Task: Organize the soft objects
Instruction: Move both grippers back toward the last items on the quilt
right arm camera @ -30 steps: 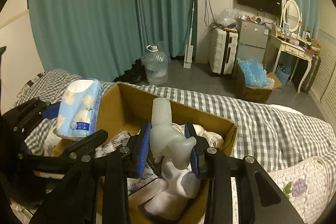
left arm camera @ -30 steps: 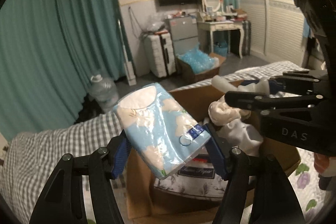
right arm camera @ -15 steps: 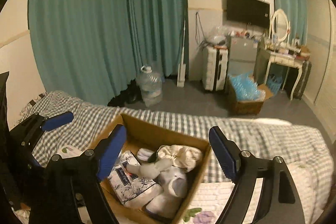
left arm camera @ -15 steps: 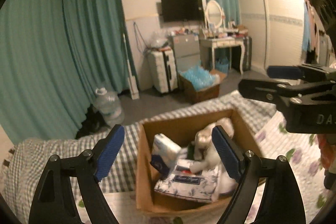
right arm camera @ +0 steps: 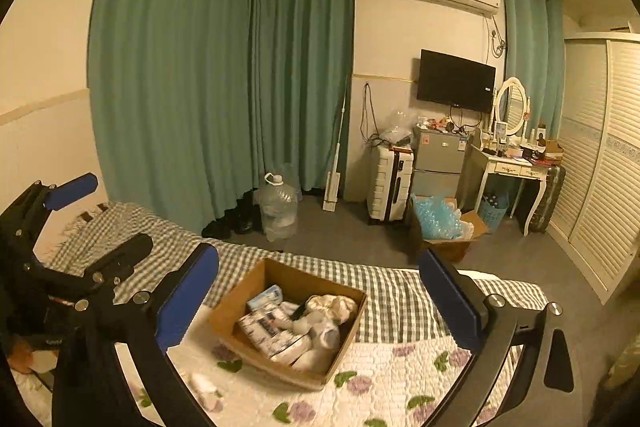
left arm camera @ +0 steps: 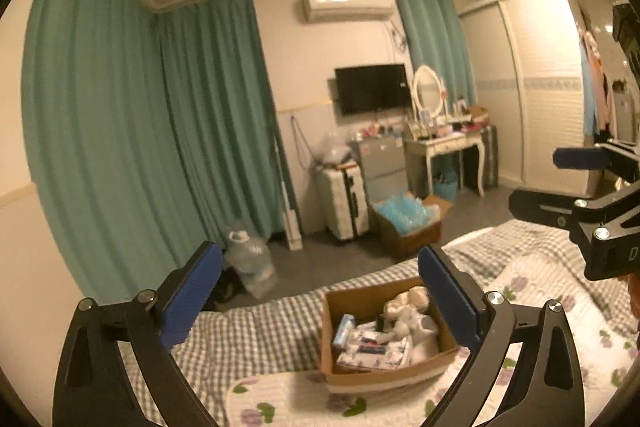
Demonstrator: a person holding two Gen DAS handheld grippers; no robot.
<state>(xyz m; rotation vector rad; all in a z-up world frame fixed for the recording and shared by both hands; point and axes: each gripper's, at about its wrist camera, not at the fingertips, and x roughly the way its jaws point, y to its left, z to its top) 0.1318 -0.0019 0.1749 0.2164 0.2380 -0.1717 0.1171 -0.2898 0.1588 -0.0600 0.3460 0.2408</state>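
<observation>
A cardboard box (left arm camera: 392, 373) (right arm camera: 230, 305) sits on the bed. It holds a light blue tissue pack (left arm camera: 343, 330) (right arm camera: 266, 297), floral tissue packs (left arm camera: 376, 351) (right arm camera: 268, 333), a white soft toy (left arm camera: 410, 323) (right arm camera: 320, 331) and a cream cloth (right arm camera: 334, 305). My left gripper (left arm camera: 320, 297) is open and empty, high above and back from the box. My right gripper (right arm camera: 320, 301) is open and empty, also raised above the box. The right gripper shows at the right edge of the left wrist view (left arm camera: 576, 183); the left gripper shows at the left of the right wrist view (right arm camera: 80, 211).
The bed has a grey checked sheet (right arm camera: 384, 293) and a white floral quilt (right arm camera: 384, 375). On the floor beyond stand a water jug (right arm camera: 278, 207), a white suitcase (right arm camera: 390, 183), a box of blue plastic (right arm camera: 442, 223) and a dressing table (right arm camera: 512, 167). Teal curtains (right arm camera: 200, 87) hang behind.
Both grippers opened and let go: the blue tissue pack and the white soft toy now lie in the box. Both grippers have risen and pulled back from the box.
</observation>
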